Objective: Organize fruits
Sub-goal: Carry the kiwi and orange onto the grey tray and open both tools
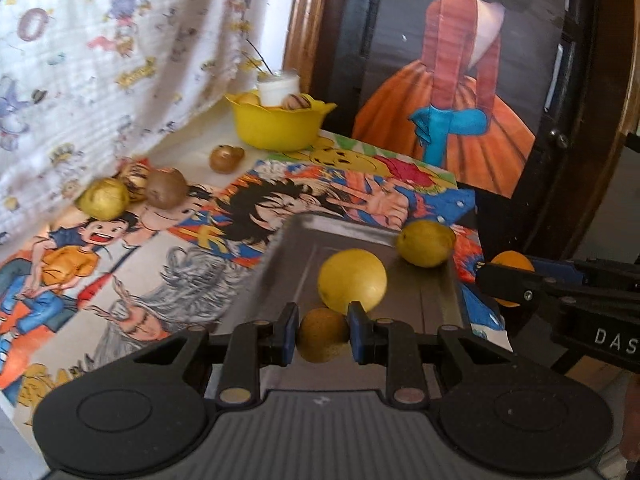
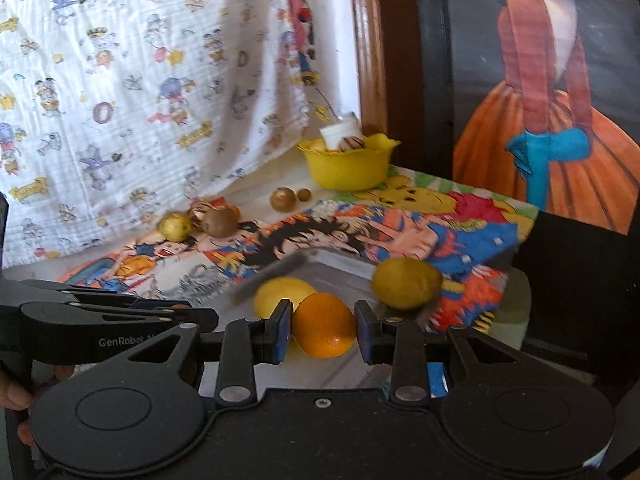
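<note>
My left gripper (image 1: 323, 335) is shut on a small brown-yellow fruit (image 1: 323, 339) and holds it over the near end of a grey metal tray (image 1: 424, 308). In the tray lie a round yellow fruit (image 1: 353, 280) and a yellow-green lemon (image 1: 426, 243). My right gripper (image 2: 322, 330) is shut on an orange (image 2: 324, 326) above the tray (image 2: 344, 266), beside the yellow fruit (image 2: 280, 294) and the lemon (image 2: 406, 282). The right gripper and its orange also show in the left wrist view (image 1: 512, 276).
A yellow bowl (image 1: 280, 124) with fruits and a white cup stands at the back. Several brown and yellow fruits (image 1: 132, 190) lie by a hanging patterned cloth (image 1: 100, 60). A cartoon-printed cover (image 1: 160, 264) covers the table. A dark cabinet with a painting (image 1: 460, 80) stands behind.
</note>
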Demonstrator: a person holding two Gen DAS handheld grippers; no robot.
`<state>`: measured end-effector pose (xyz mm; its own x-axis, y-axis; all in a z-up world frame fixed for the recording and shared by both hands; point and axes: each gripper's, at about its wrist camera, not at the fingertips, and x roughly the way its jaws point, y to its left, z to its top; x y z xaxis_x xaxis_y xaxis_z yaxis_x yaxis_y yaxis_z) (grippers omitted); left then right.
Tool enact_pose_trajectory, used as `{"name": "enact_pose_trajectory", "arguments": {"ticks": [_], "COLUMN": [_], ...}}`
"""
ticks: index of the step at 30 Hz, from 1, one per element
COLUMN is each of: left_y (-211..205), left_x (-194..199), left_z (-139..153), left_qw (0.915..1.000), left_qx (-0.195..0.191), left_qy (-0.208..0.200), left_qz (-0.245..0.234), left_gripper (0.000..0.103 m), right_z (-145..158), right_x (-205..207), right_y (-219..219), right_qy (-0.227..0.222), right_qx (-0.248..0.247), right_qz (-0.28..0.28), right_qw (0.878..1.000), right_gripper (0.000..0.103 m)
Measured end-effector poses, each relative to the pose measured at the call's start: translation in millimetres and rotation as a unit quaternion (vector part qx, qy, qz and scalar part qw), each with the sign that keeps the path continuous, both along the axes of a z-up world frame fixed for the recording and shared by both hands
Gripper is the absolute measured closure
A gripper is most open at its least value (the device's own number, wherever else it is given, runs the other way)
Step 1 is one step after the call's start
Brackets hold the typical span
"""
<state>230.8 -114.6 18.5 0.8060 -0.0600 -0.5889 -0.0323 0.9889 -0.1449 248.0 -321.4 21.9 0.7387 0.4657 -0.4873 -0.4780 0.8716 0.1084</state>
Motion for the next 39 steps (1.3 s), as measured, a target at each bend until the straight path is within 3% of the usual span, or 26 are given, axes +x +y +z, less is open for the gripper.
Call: {"name": "enact_pose_trajectory", "arguments": {"ticks": [13, 39], "left_y": [1, 15], "left_x": [23, 40], "left_z": [-21, -40], "left_qw": [0.9992, 0.9988], "left_qx": [0.027, 0.01], "left_qy": [0.028, 0.043], "left_qz": [0.011, 0.023], "left_gripper": [0.074, 0.074], "right_z": [-43, -62], "right_x": [29, 46], "right_y": [18, 36], "right_qy": [0.019, 0.02], "right_qx": [-0.016, -0.059], "right_qz": [-0.014, -0.016], "right_qw": [1.0, 0.998], "right_gripper": [0.068, 0.067]}}
